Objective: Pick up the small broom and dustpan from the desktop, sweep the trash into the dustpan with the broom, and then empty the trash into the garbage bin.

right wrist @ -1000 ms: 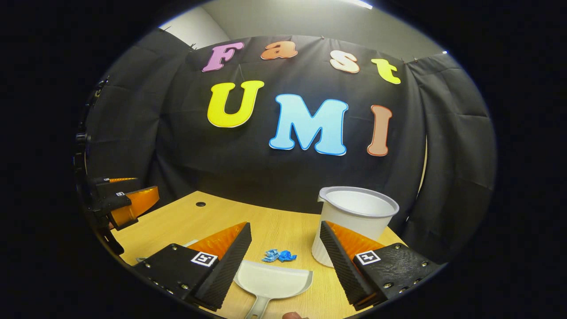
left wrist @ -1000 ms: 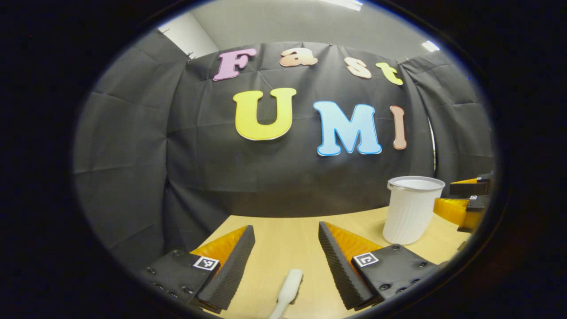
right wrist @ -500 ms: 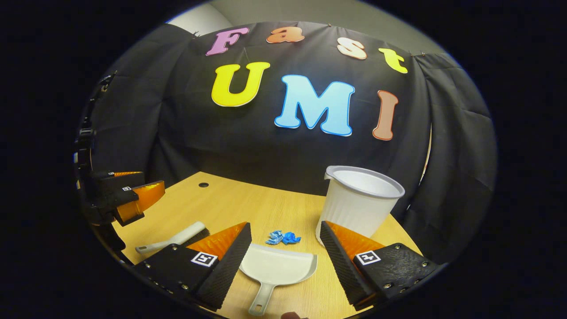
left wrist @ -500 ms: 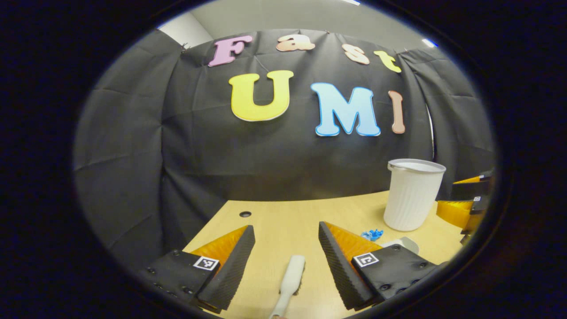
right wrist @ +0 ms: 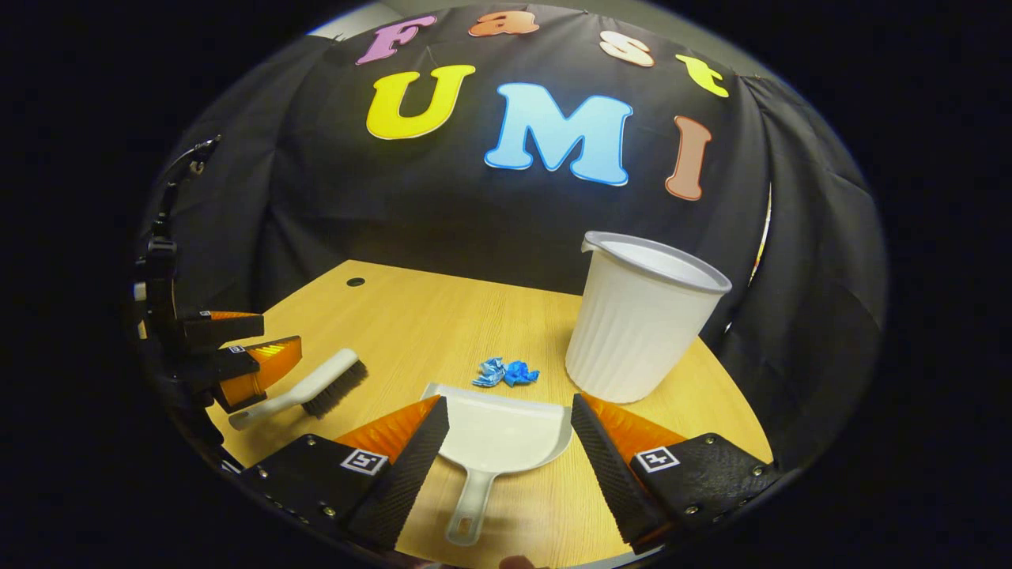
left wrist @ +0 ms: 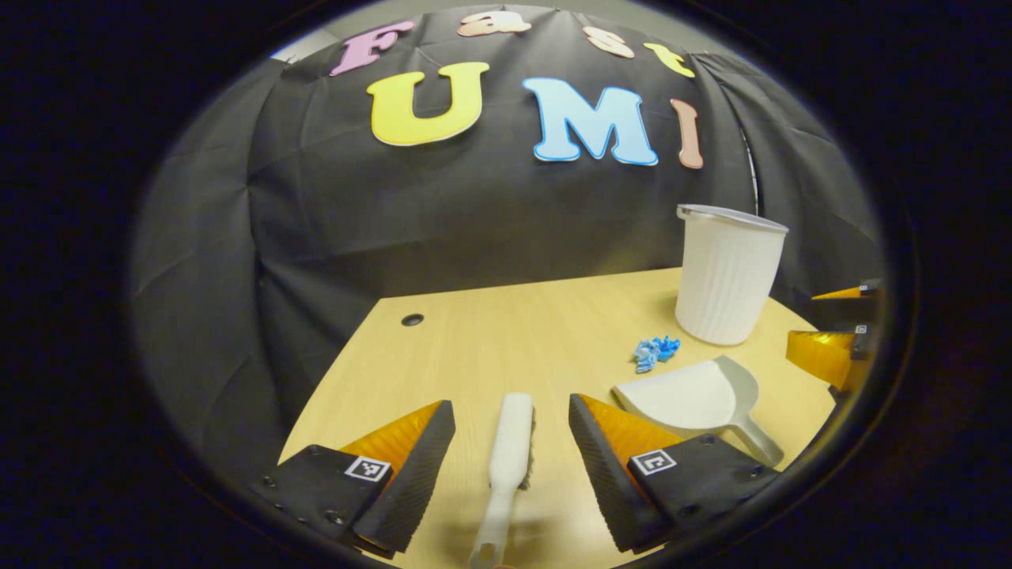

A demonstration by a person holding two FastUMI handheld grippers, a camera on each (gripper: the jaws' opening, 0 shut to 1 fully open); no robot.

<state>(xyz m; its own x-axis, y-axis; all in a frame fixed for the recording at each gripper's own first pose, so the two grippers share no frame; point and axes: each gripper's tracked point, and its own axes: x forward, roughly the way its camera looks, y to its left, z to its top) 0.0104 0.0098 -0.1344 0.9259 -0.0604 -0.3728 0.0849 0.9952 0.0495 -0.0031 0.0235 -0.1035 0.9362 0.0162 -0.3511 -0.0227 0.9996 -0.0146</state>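
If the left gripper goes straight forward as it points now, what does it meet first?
Most likely the small broom, lying on the desk between the open fingers of the left gripper. Depth is uncertain.

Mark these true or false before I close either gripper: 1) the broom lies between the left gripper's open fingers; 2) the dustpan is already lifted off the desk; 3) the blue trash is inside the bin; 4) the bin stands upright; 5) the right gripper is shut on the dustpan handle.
1) True: the broom lies on the desk between the open fingers of the left gripper.
2) False: the dustpan rests flat on the desk.
3) False: the blue trash lies on the desk just ahead of the dustpan's mouth.
4) True: the bin stands upright.
5) False: the right gripper is open, its fingers on either side of the dustpan.
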